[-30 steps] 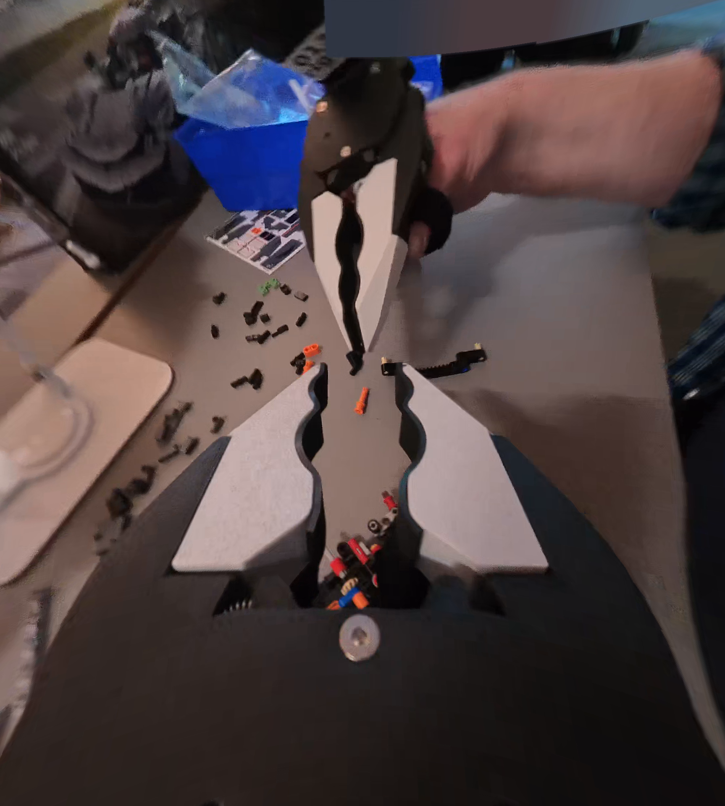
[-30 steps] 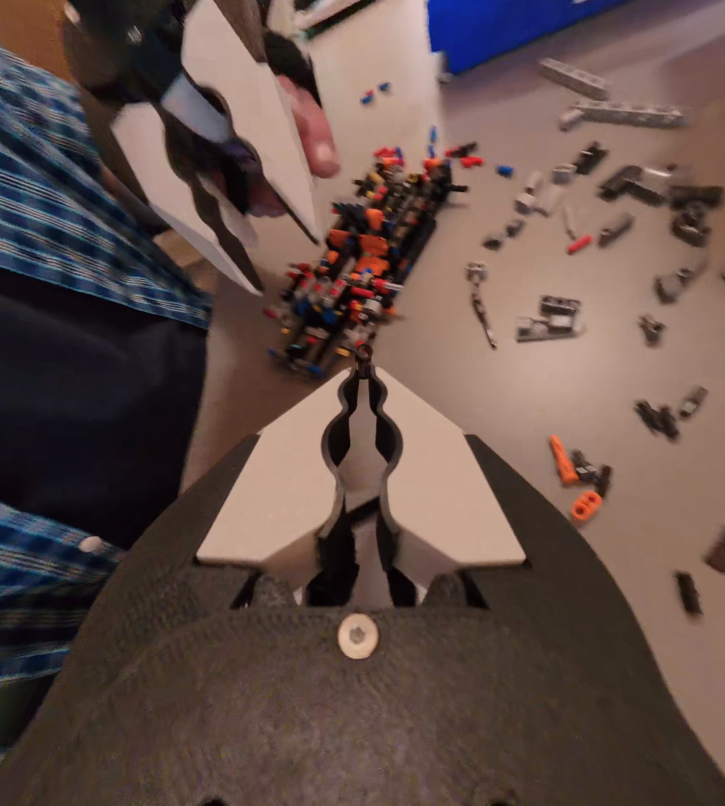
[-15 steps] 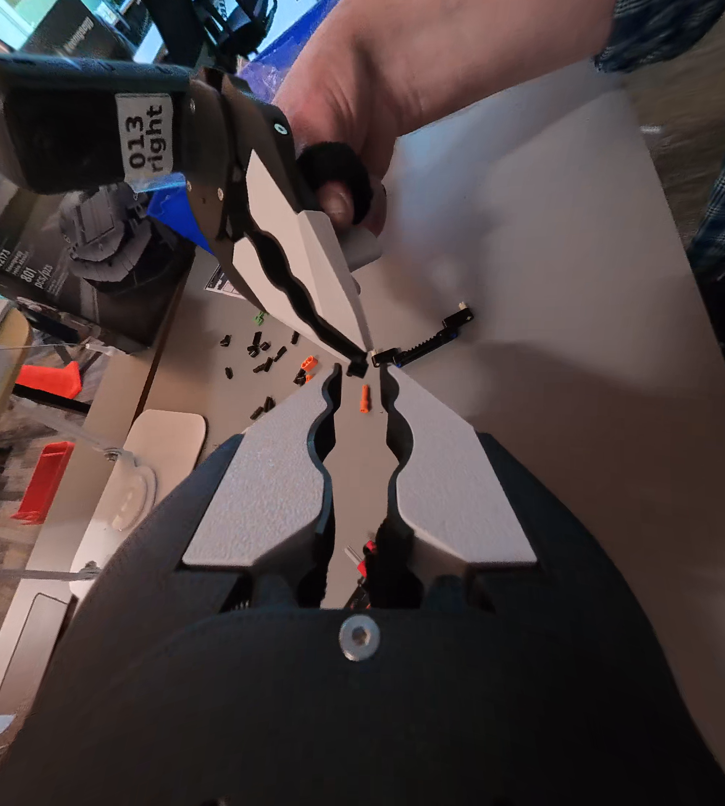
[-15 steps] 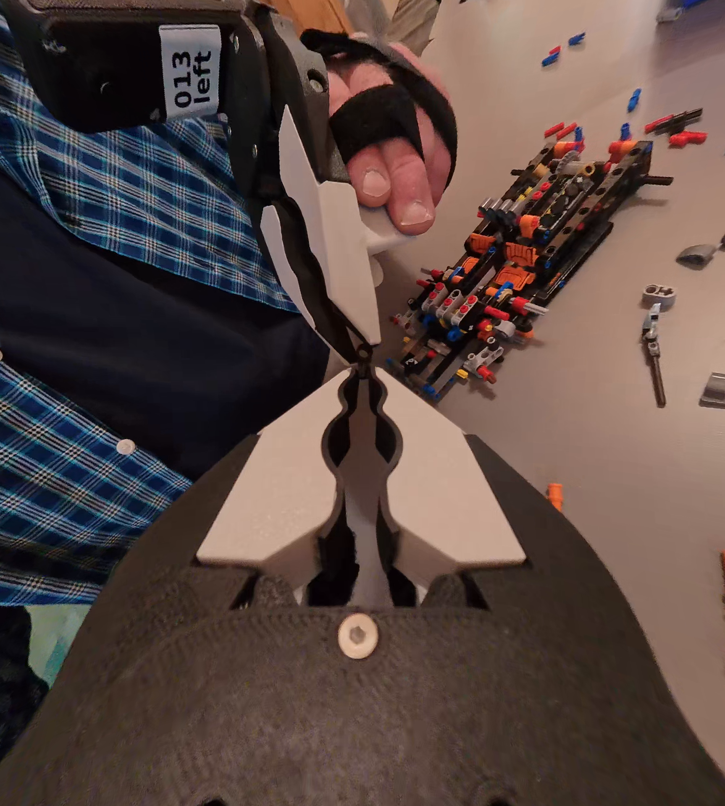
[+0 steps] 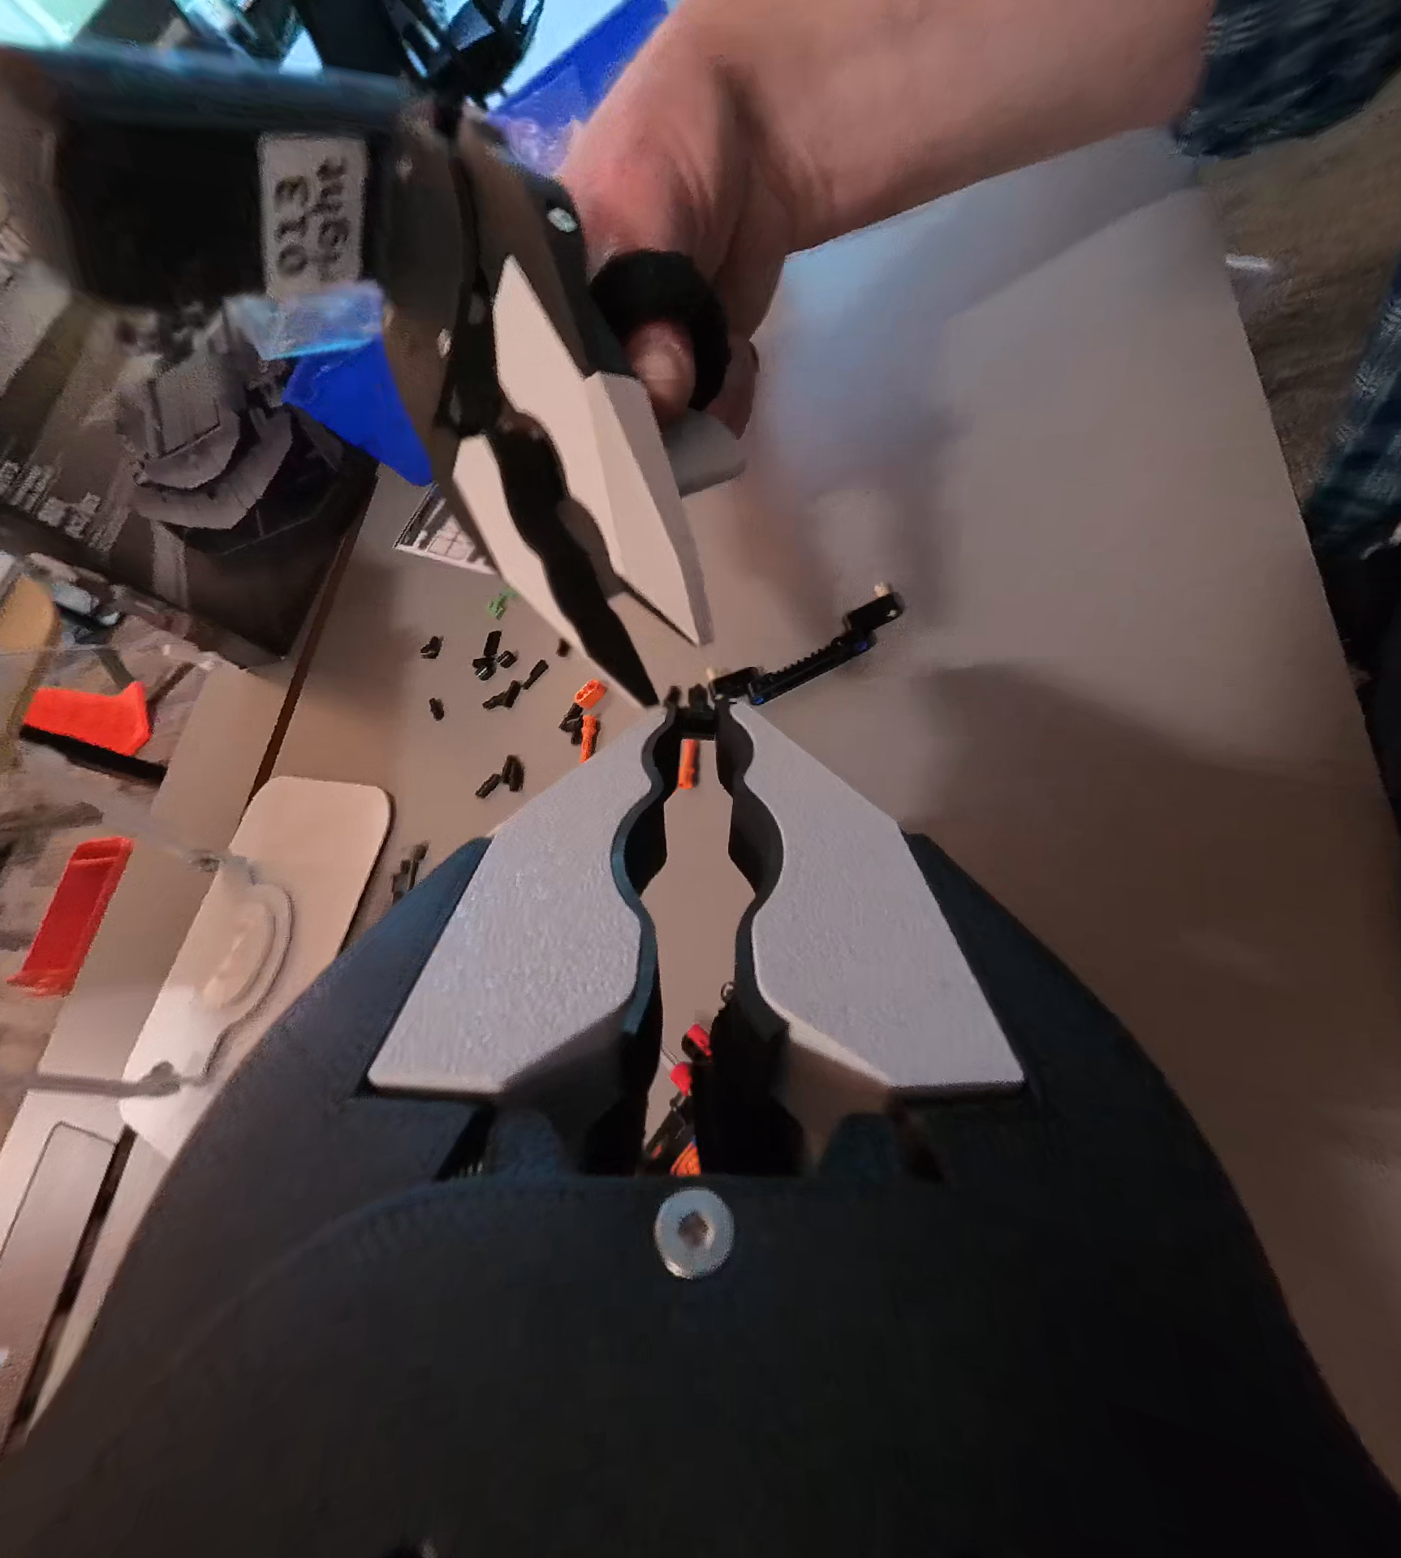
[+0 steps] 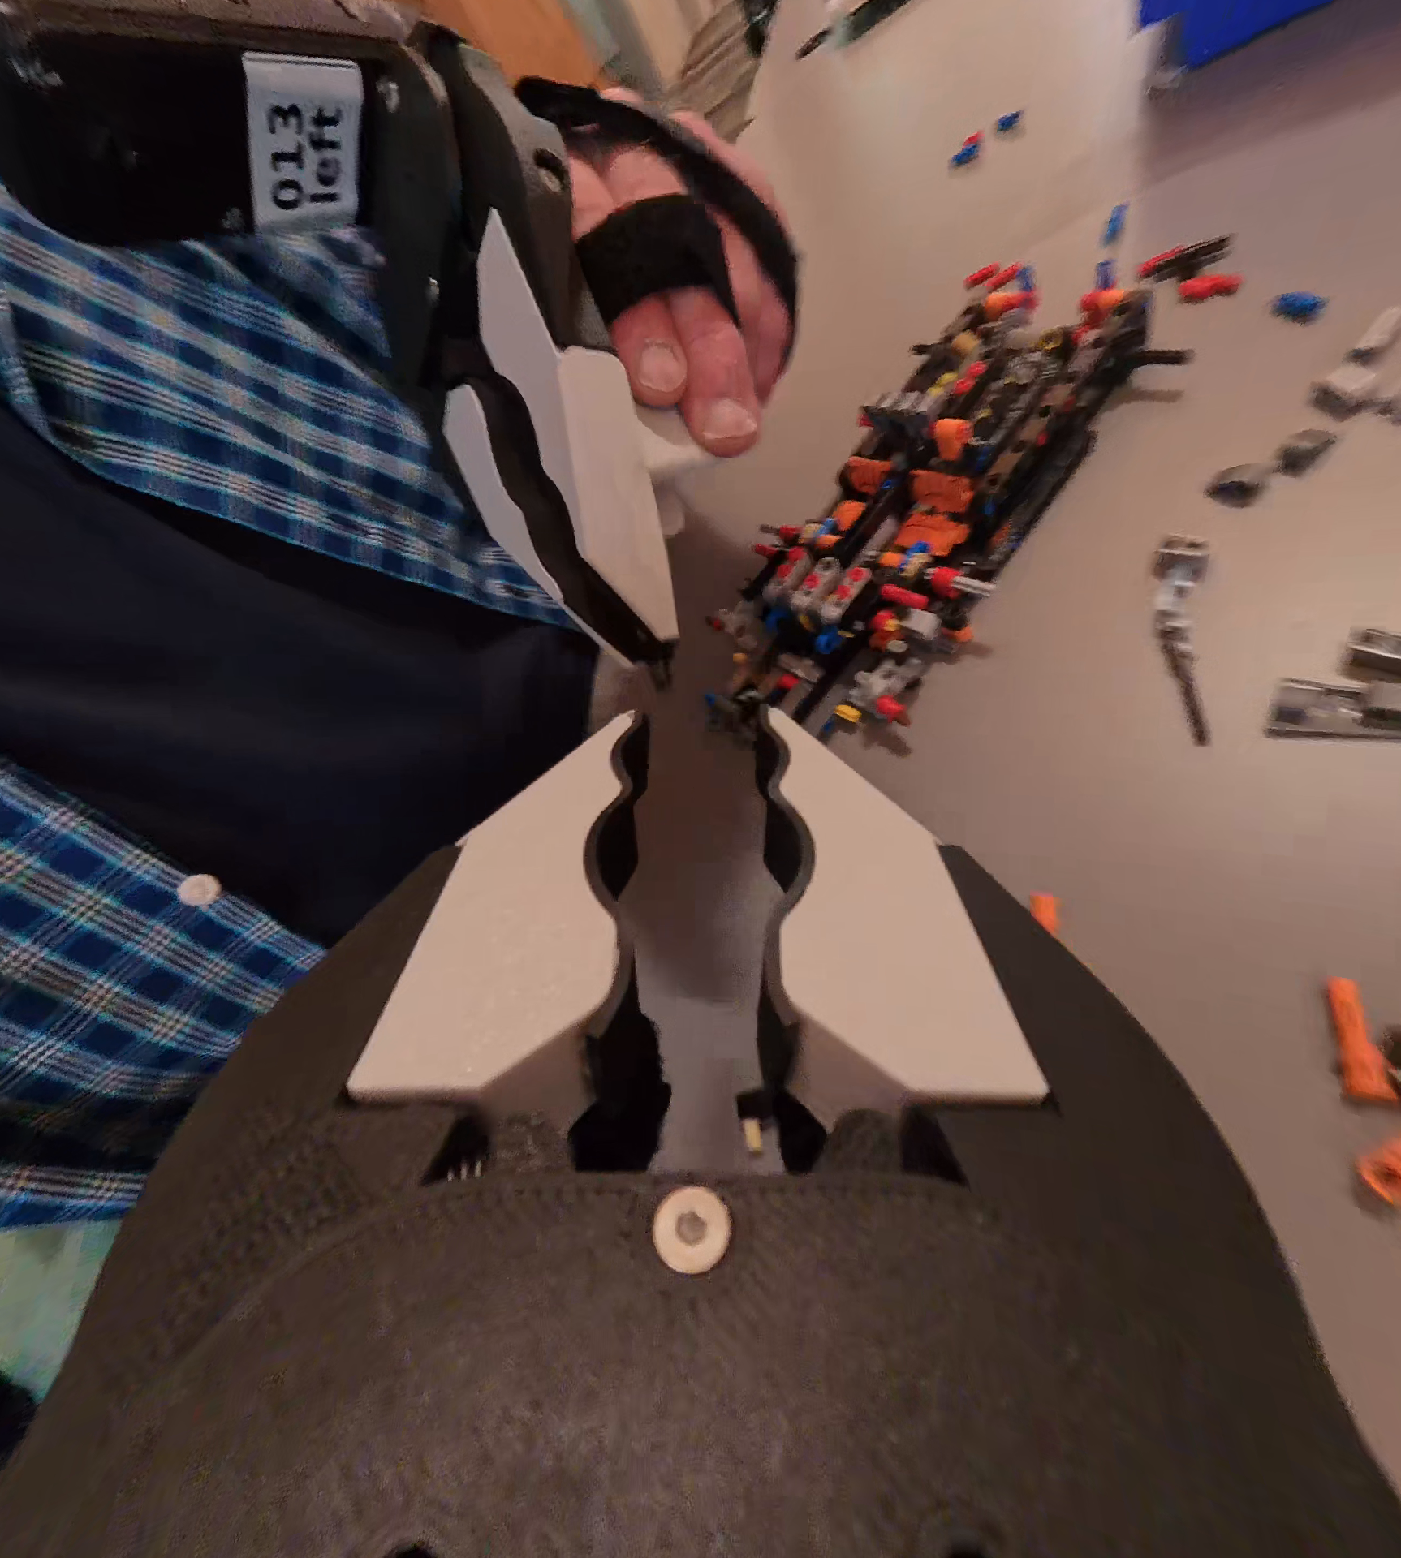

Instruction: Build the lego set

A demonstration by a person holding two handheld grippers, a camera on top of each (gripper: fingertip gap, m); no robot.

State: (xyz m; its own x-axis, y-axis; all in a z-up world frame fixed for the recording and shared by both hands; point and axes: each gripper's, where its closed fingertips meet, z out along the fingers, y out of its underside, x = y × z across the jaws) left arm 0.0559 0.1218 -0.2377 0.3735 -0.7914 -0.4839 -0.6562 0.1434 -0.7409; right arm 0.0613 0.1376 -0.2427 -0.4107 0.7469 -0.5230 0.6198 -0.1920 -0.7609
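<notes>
My left gripper (image 5: 695, 721) is shut at its tips on a small black Lego piece (image 5: 693, 704), held above the table. My right gripper (image 6: 699, 721) is open and empty. Its tips sit just short of the left gripper (image 6: 663, 662), which comes in from the upper left with the small black piece at its tip. In the left wrist view the right gripper (image 5: 672, 666) points down from the upper left, its jaws apart. The long black, orange and red chassis build (image 6: 933, 523) lies on the table beyond. A black toothed rack part (image 5: 815, 658) lies behind the tips.
Loose black pins (image 5: 503, 666) and orange pieces (image 6: 1355, 1054) lie scattered. Grey parts (image 6: 1372, 691) lie at the right. The set's box (image 5: 90, 405) and a blue bin (image 5: 351, 405) stand at the back left. A plaid-shirted person (image 6: 132, 421) is close on the left. The tips of both grippers are at nearly the same place.
The right gripper brought the small black piece to the left gripper's tips. The left gripper closed on it, and the right gripper opened and let go.
</notes>
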